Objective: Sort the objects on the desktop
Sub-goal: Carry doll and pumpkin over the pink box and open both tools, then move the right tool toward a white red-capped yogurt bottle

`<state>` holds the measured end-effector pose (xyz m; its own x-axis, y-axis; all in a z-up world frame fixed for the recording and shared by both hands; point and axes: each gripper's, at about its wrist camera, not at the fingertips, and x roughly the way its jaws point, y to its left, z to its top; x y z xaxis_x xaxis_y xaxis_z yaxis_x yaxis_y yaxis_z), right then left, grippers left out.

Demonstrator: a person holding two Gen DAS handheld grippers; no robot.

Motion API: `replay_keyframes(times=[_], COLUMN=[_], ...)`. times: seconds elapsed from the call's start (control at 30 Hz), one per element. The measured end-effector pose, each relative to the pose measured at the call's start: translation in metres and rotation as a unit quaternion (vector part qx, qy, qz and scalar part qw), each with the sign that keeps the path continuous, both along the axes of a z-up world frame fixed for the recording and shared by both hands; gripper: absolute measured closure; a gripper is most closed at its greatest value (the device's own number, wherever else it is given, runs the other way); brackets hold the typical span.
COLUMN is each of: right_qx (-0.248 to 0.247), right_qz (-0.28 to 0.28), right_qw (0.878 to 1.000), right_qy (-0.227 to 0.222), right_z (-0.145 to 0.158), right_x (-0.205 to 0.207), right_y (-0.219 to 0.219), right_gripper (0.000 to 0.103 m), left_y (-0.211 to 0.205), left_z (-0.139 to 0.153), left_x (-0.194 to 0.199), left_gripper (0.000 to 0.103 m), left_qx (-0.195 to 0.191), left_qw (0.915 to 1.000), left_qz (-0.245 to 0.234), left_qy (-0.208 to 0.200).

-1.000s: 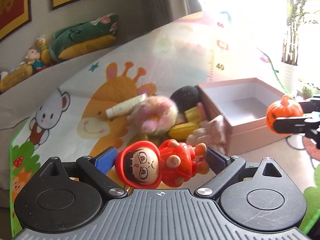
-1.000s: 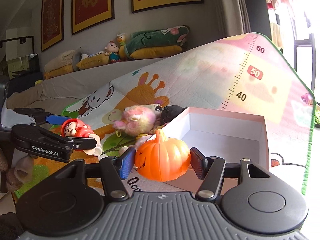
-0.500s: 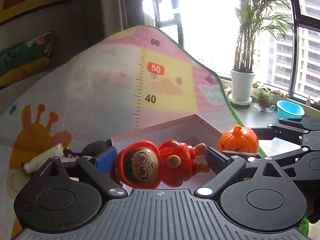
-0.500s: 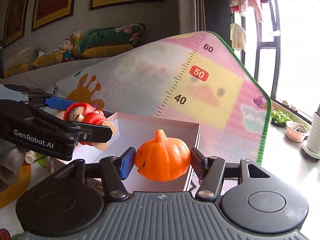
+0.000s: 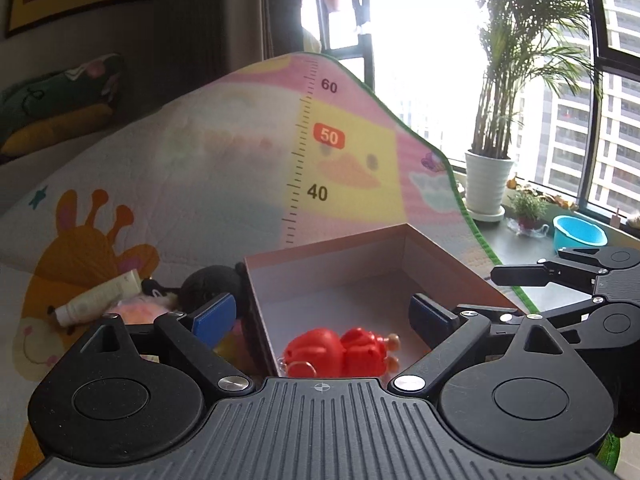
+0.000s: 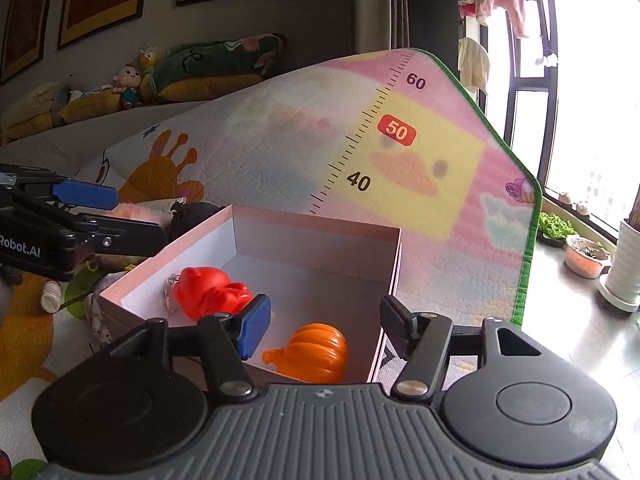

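Observation:
A pink box with a white inside [image 5: 328, 242] [image 6: 316, 220] stands on the play mat. A red hooded doll [image 5: 340, 350] [image 6: 208, 294] lies in it near the left wall. An orange pumpkin [image 6: 316, 354] lies on its side near the front wall. My left gripper [image 5: 320, 312] [image 6: 120, 216] is open above the doll, with nothing between its blue pads. My right gripper [image 6: 325, 320] [image 5: 516, 292] hangs over the pumpkin with its jaws opening, and the pads do not touch it.
Left of the box lie a black plush [image 5: 208, 284], a pink plush [image 5: 136, 310] and a white tube [image 5: 98, 298]. The cartoon mat [image 5: 200, 184] curves up behind. A potted plant [image 5: 488, 184] and a blue basin [image 5: 578, 232] stand on the sill at the right.
Both grippers swung right over the box and opened. The red doll left the left gripper and the pumpkin left the right gripper. Both toys now lie inside the box.

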<state>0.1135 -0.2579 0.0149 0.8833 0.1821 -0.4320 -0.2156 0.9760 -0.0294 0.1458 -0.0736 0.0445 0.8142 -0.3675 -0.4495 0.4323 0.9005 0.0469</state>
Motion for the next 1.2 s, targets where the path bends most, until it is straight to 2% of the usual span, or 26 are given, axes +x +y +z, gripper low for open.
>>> replay_keyframes(times=[0.13,0.3,0.5,0.77,0.87,1.0,1.2], right_qx=[0.003,0.002,-0.010,-0.019,-0.037,-0.050,-0.058], right_qz=[0.024,0.072,0.117,0.165,0.192,0.212,0.227], right_qw=[1.000,0.997,0.993,0.986,0.980,0.975,0.970], right_qy=[-0.002,0.000,0.012,0.030,0.037,0.048,0.067], right_z=[0.007,0.010,0.006,-0.001,-0.006,-0.013,-0.021], right_x=[-0.011,-0.021,-0.025,-0.032,-0.036,-0.038,-0.028], right_y=[0.014,0.048,0.090,0.125,0.139,0.153,0.172], right_gripper=[0.038,0.035,0.035,0.035,0.047,0.047,0.054], left_y=[0.041,0.090,0.128,0.137,0.138,0.137,0.140], left_z=[-0.003,-0.019,-0.039,-0.054,-0.058,-0.063,-0.071], left_x=[-0.016,-0.033,-0.046,-0.037,-0.027,-0.017,-0.005], left_gripper=[0.006,0.006,0.006,0.006,0.006,0.006,0.006], left_qx=[0.023,0.063,0.058,0.055,0.051,0.050,0.042], left_qw=[0.9989,0.9933,0.9879,0.9850,0.9849,0.9863,0.9861], left_qz=[0.041,0.093,0.131,0.141,0.143,0.135,0.135], left_qy=[-0.003,0.029,0.060,0.082,0.084,0.081,0.087])
